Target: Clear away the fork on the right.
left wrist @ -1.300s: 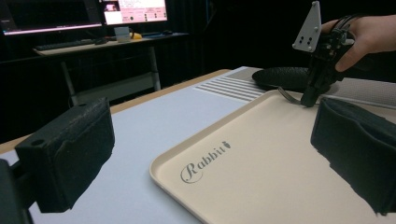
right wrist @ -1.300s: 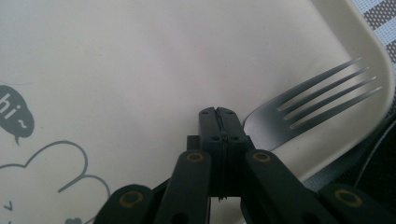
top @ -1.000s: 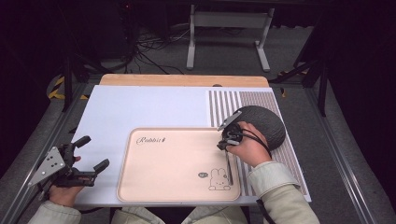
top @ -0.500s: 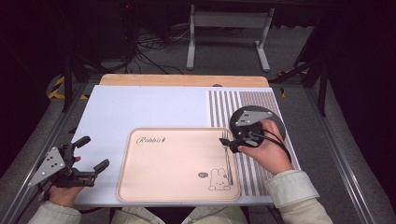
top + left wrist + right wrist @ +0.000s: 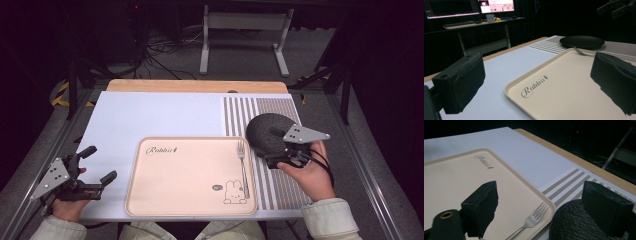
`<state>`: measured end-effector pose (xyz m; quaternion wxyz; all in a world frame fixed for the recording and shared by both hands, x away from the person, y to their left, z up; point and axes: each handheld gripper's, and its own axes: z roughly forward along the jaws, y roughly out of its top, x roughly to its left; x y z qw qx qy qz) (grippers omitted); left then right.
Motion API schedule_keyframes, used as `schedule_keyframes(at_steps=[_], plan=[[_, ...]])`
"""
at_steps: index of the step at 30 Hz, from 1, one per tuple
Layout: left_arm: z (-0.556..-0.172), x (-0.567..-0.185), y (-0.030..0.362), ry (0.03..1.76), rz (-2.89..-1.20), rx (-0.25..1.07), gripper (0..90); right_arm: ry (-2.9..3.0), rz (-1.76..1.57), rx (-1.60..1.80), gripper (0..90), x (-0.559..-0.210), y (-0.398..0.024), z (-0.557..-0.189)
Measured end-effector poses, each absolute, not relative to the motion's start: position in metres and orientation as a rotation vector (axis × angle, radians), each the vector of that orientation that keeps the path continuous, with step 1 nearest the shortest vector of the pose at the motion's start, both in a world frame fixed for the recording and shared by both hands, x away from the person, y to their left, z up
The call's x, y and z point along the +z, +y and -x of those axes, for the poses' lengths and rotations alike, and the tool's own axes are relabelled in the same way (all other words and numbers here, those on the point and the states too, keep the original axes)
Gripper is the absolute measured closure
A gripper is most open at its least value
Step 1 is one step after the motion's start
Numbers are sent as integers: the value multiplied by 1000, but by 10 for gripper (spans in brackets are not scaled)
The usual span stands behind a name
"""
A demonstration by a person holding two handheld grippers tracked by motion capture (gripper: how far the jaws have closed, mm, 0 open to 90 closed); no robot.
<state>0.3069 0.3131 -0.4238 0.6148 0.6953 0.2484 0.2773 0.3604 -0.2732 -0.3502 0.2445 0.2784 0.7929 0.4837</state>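
Note:
A beige tray printed with "Rabbit" lies at the table's front middle. A metal fork rests along its right side, tines pointing away from me. To the right, a dark round textured plate sits on the striped mat. My right gripper hovers at the plate's near edge, pointing left. Its jaws have just been opening and stand open with nothing between them. The right gripper view looks past the right gripper down at the fork and the plate. My left gripper rests open left of the tray.
A white mat covers most of the table, with a striped band on its right part. A wooden table edge runs along the far side. Beyond it are a metal stand and floor cables. In the left gripper view a desk with monitors stands behind.
My right gripper has opened and drawn back to the right and upward, from the tray's right side to the dark plate's edge. The fork now lies uncovered on the tray. The left hand has kept still.

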Motion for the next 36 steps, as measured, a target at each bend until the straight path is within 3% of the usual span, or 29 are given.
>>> schedule_keyframes(at_steps=[14,36], plan=[[-307,-424,313,575,-1602,639,4,2008,-812,1438,125,-366,-313,-342],[-307,-424,313,573,-1599,637,3,1954,-888,1472,106,-436,-349,-336]])
